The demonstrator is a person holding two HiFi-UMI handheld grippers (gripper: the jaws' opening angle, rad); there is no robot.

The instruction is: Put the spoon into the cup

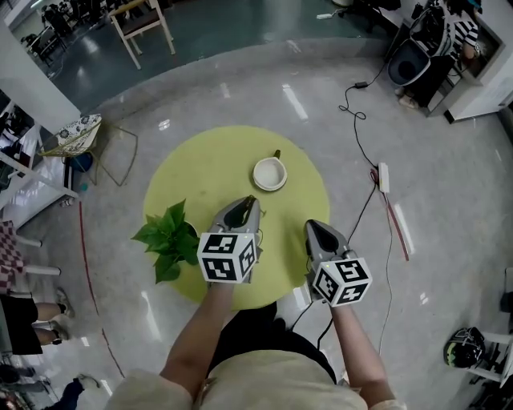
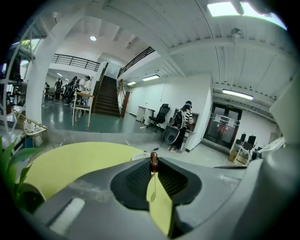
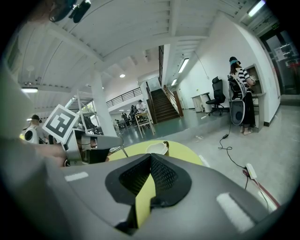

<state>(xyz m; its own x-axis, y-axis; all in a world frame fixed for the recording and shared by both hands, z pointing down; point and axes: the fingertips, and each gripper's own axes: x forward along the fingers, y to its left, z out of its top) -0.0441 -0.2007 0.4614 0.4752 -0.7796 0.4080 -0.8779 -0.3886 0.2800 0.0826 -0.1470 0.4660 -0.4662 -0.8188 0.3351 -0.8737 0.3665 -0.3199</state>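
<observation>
A white cup (image 1: 270,174) with a brown handle stands on the round yellow-green table (image 1: 208,160), toward its far right part. My left gripper (image 1: 249,200) hovers over the table's near part, a short way before the cup, and points at it. It is shut on a thin spoon (image 2: 153,161) whose brown end sticks out at the tips. The cup's rim (image 2: 138,156) peeks over the left jaw. My right gripper (image 1: 313,226) is at the table's near right edge, with its jaws (image 3: 150,155) together and nothing in them. The cup (image 3: 157,148) lies ahead of it.
A potted green plant (image 1: 170,239) stands on the table's left edge, beside my left gripper. A cable and power strip (image 1: 383,177) run over the floor to the right. A wooden chair (image 1: 142,24) and a wire stand (image 1: 80,134) are beyond the table.
</observation>
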